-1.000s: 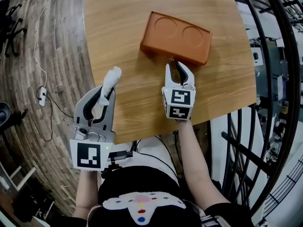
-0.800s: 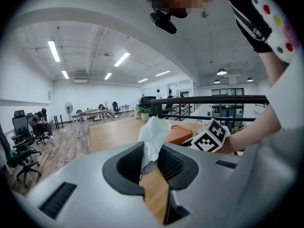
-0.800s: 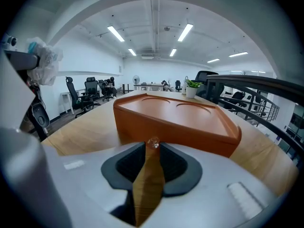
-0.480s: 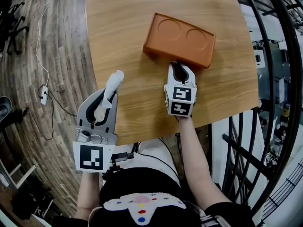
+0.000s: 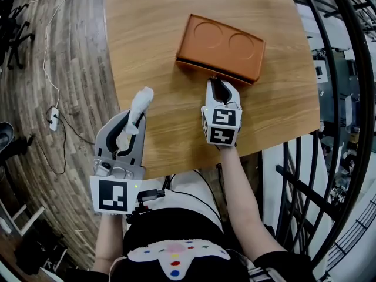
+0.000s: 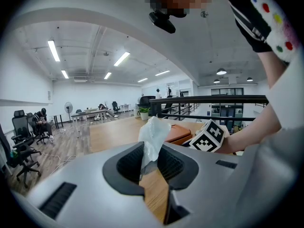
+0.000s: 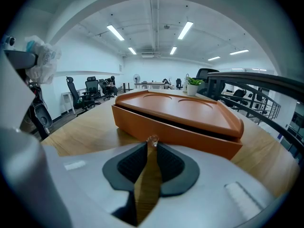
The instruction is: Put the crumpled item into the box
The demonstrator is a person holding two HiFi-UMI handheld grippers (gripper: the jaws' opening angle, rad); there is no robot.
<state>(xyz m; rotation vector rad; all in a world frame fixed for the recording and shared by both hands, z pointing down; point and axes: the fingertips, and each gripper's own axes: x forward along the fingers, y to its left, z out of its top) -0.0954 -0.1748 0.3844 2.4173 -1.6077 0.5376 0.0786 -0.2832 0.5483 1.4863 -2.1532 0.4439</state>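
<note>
An orange box [image 5: 223, 46] with two round dents in its lid lies on the wooden table [image 5: 153, 22]. My right gripper [image 5: 221, 82] is at its near side, shut on a small clear knob [image 7: 152, 140] on the box's front panel [image 7: 190, 137]. A dark gap shows under the lid. My left gripper [image 5: 134, 117] hovers over the table's left edge, apart from the box. It is shut on a crumpled white tissue [image 5: 140, 101] that sticks up past its tips. In the left gripper view the tissue [image 6: 153, 134] stands between the pads [image 6: 130, 163].
The table ends close behind both grippers and along the left, above a wood-plank floor with a cable and plug [image 5: 53, 117]. A black metal railing [image 5: 346, 98] curves along the right side. The person's torso [image 5: 176, 245] fills the bottom.
My right gripper moved up to the box's near side and its jaws closed on the knob. The left gripper with the tissue stayed about where it was.
</note>
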